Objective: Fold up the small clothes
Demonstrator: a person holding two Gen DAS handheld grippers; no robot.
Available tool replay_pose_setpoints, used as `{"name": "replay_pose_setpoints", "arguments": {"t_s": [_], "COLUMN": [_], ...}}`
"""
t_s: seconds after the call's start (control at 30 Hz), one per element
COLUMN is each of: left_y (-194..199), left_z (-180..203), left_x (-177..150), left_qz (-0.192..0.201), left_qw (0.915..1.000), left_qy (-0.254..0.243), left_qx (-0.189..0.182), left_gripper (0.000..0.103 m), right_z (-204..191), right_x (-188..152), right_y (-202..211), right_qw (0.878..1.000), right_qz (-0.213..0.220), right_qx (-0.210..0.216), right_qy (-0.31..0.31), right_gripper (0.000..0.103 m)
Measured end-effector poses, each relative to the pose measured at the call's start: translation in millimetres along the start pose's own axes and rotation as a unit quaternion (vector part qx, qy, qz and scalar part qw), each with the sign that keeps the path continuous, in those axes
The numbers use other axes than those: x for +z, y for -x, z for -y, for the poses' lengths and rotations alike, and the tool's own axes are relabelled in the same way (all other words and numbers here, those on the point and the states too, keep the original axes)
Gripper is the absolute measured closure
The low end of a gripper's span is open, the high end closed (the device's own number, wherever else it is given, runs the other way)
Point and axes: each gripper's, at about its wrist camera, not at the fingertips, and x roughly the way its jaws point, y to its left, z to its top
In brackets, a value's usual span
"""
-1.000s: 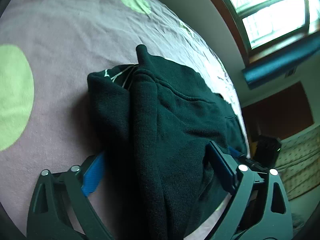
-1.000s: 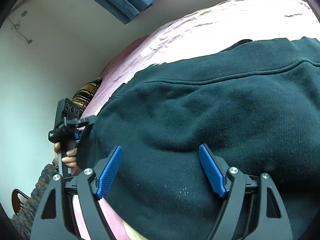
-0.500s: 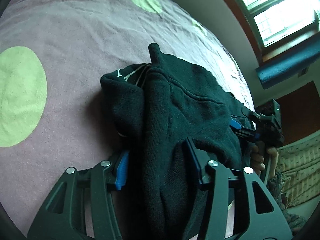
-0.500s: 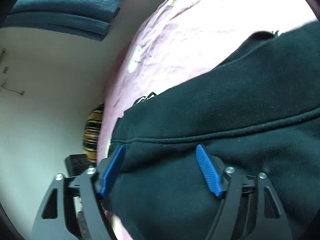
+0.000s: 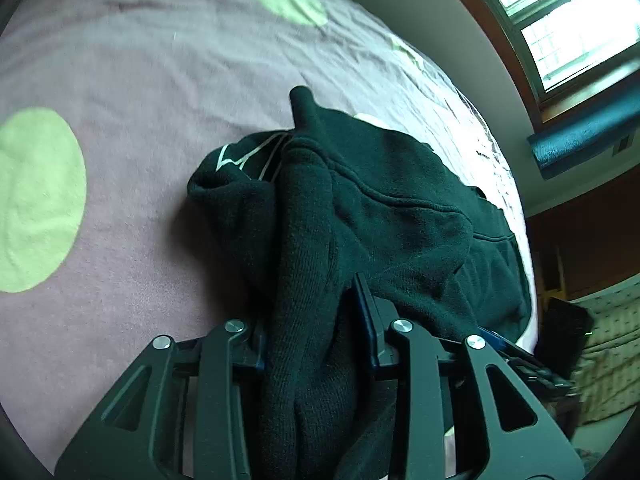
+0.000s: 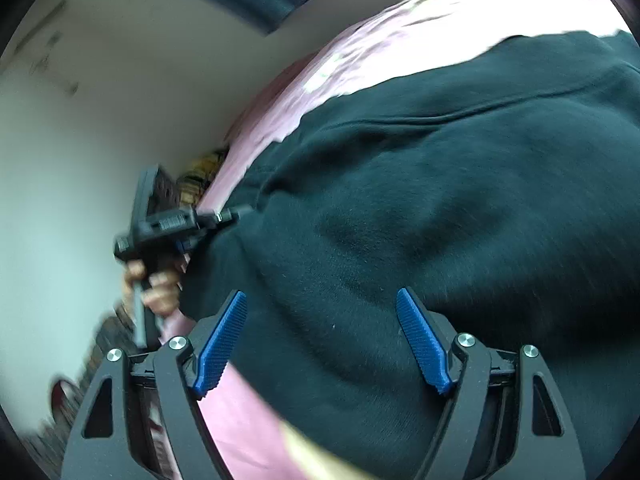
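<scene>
The dark green sweatshirt (image 5: 360, 216) lies bunched on the pink bedspread (image 5: 140, 80), and the left gripper (image 5: 316, 320) has its jaws closing on a thick fold at six o'clock. Only the right wrist view shows the person's hand (image 6: 154, 288) at nine o'clock. There, the right gripper (image 6: 322, 336) hangs spread wide, jaws opening, over the cloth.

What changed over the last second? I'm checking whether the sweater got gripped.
The left tongs are closing on a bunched fold of the dark sweater, which now sits between their pads. The right tongs stayed open above it. The sweater stayed on the pink bedspread.
</scene>
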Motion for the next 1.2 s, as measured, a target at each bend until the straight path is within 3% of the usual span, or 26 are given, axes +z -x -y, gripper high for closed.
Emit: {"name": "replay_pose_setpoints", "arguments": {"t_s": [0.07, 0.17, 0.4, 0.57, 0.73, 0.83, 0.93, 1.07, 1.13, 1.2], "left_y": [8, 14, 39, 44, 11, -32, -93, -171, -189, -194], "left_z": [11, 26, 98, 190, 291, 347, 385, 402, 406, 413], "left_x": [-1, -1, 1, 5, -4, -21, -44, -75, -87, -93], "left_qz": [0.007, 0.012, 0.036, 0.043, 0.033, 0.013, -0.011, -0.028, -0.011, 0.003], "left_qw": [0.9998, 0.9991, 0.9922, 0.9817, 0.9661, 0.9529, 0.9321, 0.903, 0.8884, 0.8796], "left_qy": [-0.014, -0.02, -0.073, -0.132, -0.198, -0.24, -0.284, -0.317, -0.327, -0.333], "left_qx": [0.015, 0.034, 0.094, 0.13, 0.162, 0.185, 0.224, 0.289, 0.322, 0.34], "left_gripper": [0.078, 0.08, 0.082, 0.082, 0.083, 0.085, 0.085, 0.085, 0.084, 0.078], "right_z": [-16, -12, -14, 4, 19, 27, 37, 60, 71, 85], "right_x": [-4, -17, -27, -44, -66, -66, -59, -68, -74, -80], "right_y": [10, -18, 12, 51, 97, 118, 134, 161, 169, 172], "right_qw": [1.0, 0.998, 0.999, 0.999, 0.999, 0.998, 0.996, 0.994, 0.992, 0.99], "right_qz": [0.006, -0.052, -0.011, 0.005, 0.035, 0.055, 0.079, 0.103, 0.109, 0.111], "right_qx": [0.001, -0.006, 0.019, 0.036, 0.039, 0.04, 0.034, 0.023, 0.017, 0.017], "right_qy": [0.023, 0.044, 0.031, 0.007, 0.004, -0.007, -0.017, -0.039, -0.054, -0.08], "right_gripper": [0.025, 0.022, 0.022, 0.023, 0.023, 0.022, 0.022, 0.022, 0.022, 0.022]}}
